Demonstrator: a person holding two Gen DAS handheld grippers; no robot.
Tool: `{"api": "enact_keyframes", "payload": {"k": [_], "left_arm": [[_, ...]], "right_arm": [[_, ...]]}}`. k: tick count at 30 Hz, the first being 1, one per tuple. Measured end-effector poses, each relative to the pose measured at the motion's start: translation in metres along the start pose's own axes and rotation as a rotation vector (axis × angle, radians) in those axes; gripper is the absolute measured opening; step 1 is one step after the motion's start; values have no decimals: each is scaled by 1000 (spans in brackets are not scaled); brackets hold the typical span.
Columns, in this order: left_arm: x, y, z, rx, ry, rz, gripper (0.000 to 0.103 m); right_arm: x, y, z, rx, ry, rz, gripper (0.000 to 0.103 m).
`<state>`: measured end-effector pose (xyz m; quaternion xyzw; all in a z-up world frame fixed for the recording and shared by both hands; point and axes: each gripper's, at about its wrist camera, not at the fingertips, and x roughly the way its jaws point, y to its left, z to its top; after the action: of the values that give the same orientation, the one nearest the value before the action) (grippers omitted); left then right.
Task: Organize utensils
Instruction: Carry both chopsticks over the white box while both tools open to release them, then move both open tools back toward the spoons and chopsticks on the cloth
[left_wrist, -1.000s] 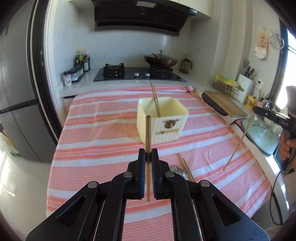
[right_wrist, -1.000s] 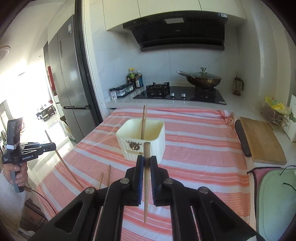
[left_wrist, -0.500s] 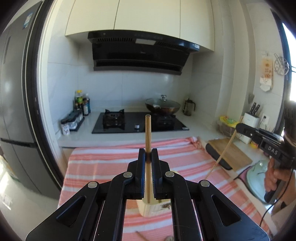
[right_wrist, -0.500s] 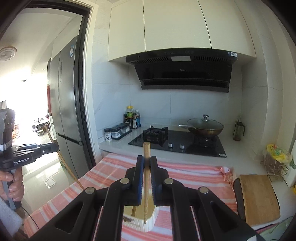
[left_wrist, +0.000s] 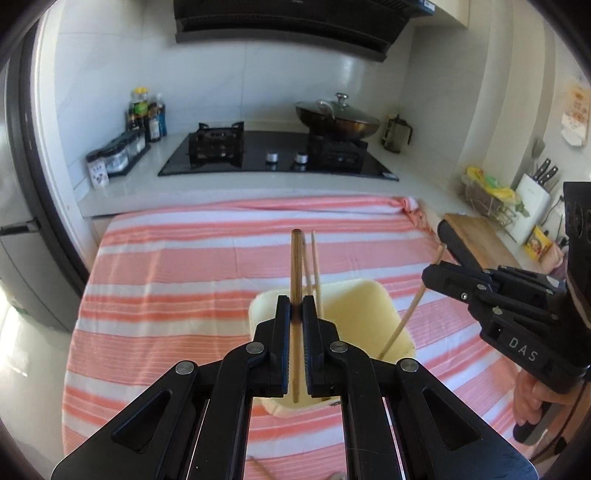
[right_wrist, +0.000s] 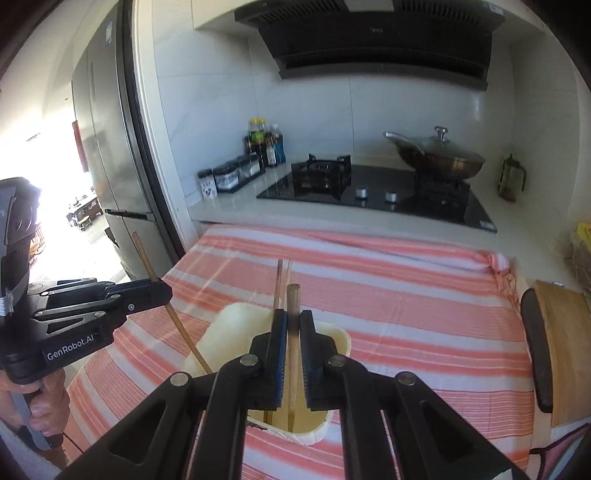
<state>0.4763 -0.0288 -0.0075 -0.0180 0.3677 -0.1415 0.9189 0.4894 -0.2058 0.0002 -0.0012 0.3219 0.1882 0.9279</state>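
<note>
With both claws clamped on a chopstick each, left gripper (left_wrist: 295, 314) and right gripper (right_wrist: 293, 328) over the cream holder (left_wrist: 365, 306), we risk tips catching its rim or the upright pair (left_wrist: 312, 258) on release.

The cream holder (left_wrist: 354, 314) is open above, but two chopsticks (left_wrist: 314, 266) stand at its 12 o'clock wall. The right gripper (left_wrist: 434, 275) crowds its 3 o'clock side. The striped surface (left_wrist: 184, 266) toward 9 o'clock lies free.
</note>
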Motion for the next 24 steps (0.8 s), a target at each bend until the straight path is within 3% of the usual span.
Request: {"api": "enact_keyframes", "payload": {"k": [4, 7, 11, 13, 14, 16, 18, 21, 24], "left_arm": [[13, -2, -4, -7, 46, -7, 7], [-2, -3, -2, -3, 40, 13, 20], [-62, -5, 4, 43, -22, 29, 30], [-100, -6, -2, 78, -65, 39, 57], [-121, -7, -10, 100, -87, 47, 63], [-149, -6, -32, 132, -103, 61, 81], [-166, -3, -65, 138, -94, 77, 86], [-172, 7, -133, 75, -57, 80, 89], [-161, 20, -208, -41, -34, 109, 89]], "right_arm": [[19, -1, -3, 18, 51, 16, 8], [12, 1, 2, 34, 23, 16, 10], [-40, 6, 17, 33, -81, 19, 33], [-81, 13, 18, -6, -152, 13, 43], [-101, 16, 17, -29, -180, -1, 48], [-137, 21, 5, -71, -214, -30, 54], [-164, 23, -17, -99, -215, -52, 57], [-184, 19, -74, -104, -178, -86, 63], [-189, 9, -155, -54, -152, -148, 64]]}}
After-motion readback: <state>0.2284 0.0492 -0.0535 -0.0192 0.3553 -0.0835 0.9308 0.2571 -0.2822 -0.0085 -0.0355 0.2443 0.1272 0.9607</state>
